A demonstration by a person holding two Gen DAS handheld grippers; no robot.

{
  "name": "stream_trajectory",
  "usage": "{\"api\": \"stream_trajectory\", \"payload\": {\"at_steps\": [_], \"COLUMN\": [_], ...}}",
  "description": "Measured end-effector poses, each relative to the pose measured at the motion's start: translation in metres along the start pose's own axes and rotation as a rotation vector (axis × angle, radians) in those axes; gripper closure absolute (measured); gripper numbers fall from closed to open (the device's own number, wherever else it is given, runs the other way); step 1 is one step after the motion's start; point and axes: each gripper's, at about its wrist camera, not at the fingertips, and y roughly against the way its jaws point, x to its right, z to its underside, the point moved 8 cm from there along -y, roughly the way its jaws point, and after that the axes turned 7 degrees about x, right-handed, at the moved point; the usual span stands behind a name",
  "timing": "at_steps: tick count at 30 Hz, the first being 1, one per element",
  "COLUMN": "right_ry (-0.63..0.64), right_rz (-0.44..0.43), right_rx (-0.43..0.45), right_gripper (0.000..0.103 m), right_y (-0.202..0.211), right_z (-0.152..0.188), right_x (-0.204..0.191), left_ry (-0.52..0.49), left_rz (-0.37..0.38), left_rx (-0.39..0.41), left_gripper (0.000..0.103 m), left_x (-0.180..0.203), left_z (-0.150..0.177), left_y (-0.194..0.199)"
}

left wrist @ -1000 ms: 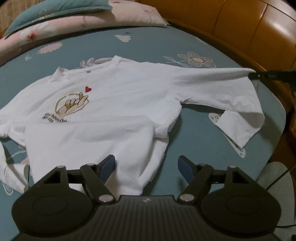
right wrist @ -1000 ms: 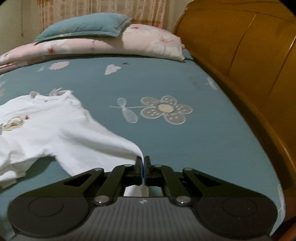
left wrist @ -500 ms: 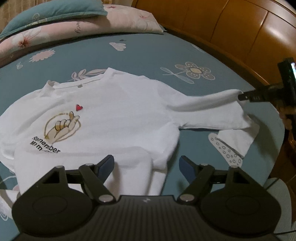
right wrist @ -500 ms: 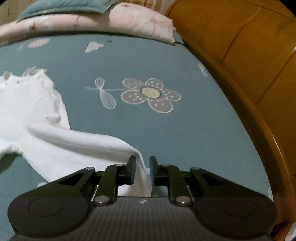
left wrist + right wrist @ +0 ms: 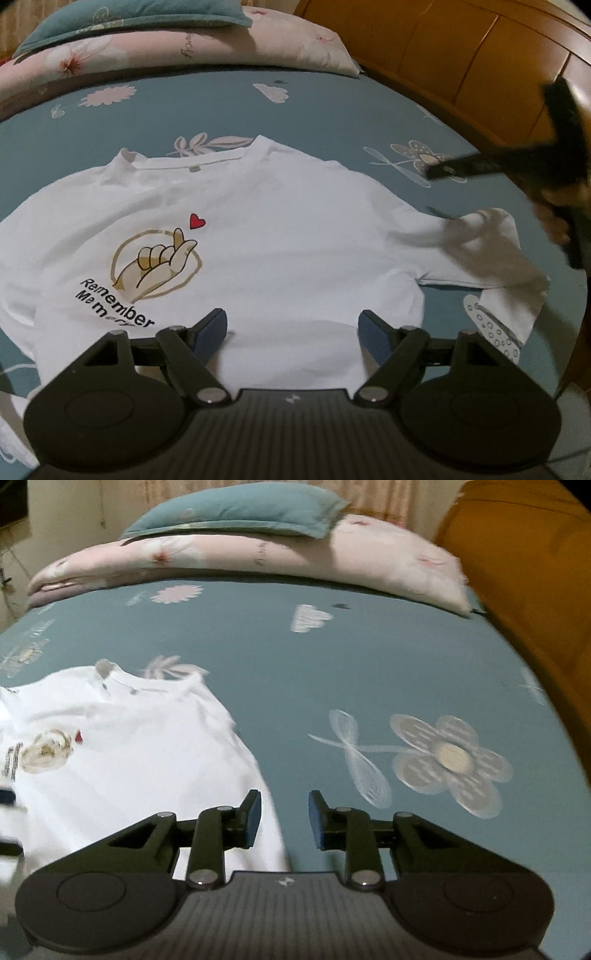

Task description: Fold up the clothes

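Teal flowered bedsheet [image 5: 332, 122], pink quilt [image 5: 258, 554] and teal pillow [image 5: 236, 509] at far end, wooden headboard [image 5: 461, 55] alongside; white T-shirt [image 5: 277, 240] lies flat, left tool [image 5: 293, 328] gaping above its hem, right tool [image 5: 284, 819] just opened, jaws apart, empty.

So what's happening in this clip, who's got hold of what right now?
A person with a hand-held gripper in each hand is folding a white T-shirt spread face-up on a teal bed sheet. The right hand-held gripper has just been opening, and nothing is between its pads; the sleeve lies loose on the sheet. The left hand-held gripper hovers open over the shirt's lower part, holding nothing. No fold is made yet.
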Motion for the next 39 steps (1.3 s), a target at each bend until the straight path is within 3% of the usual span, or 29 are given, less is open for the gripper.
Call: {"api": "stream_trajectory", "payload": {"at_steps": [7, 11, 14, 17, 19, 21, 26, 33, 35, 39], "right_ry": [-0.028, 0.063, 0.099, 0.102, 0.098, 0.117, 0.187, 0.234, 0.225, 0.228], "right_rz": [-0.136, -0.101, -0.08, -0.079, -0.1, -0.13, -0.075, 0.04, 0.085, 0.171], "right_rx": [-0.014, -0.046, -0.033, -0.041, -0.056, -0.071, -0.048, 0.029, 0.028, -0.055], "right_gripper": [0.069, 0.066, 0.059, 0.059, 0.074, 0.096, 0.098, 0.099, 0.1, 0.101], "right_y": [-0.079, -0.106, -0.115, -0.114, -0.112, -0.107, -0.101, -0.105, -0.112, -0.137], "right_z": [-0.02, -0.014, -0.013, -0.012, -0.012, -0.01, -0.015, -0.054, -0.061, -0.047], "right_x": [-0.027, -0.035, -0.037, -0.039, -0.043, -0.049, -0.058, -0.055, -0.047, -0.033], "left_ry": [0.001, 0.014, 0.009, 0.021, 0.044, 0.052, 0.043, 0.078, 0.076, 0.07], "left_rz": [0.049, 0.094, 0.061, 0.043, 0.051, 0.055, 0.062, 0.106, 0.114, 0.114], "left_rx": [-0.048, -0.045, -0.033, -0.024, -0.019, -0.017, 0.0, 0.036, 0.041, 0.037], "left_gripper": [0.024, 0.022, 0.022, 0.022, 0.021, 0.021, 0.021, 0.018, 0.018, 0.018], "left_x": [0.008, 0.011, 0.008, 0.004, 0.001, 0.0, 0.0, -0.001, 0.0, 0.001], "left_z": [-0.019, -0.021, -0.02, -0.017, -0.014, -0.012, -0.014, -0.02, -0.02, -0.019], "left_y": [-0.013, -0.017, -0.024, -0.031, -0.034, -0.036, -0.031, -0.013, -0.01, -0.011]}}
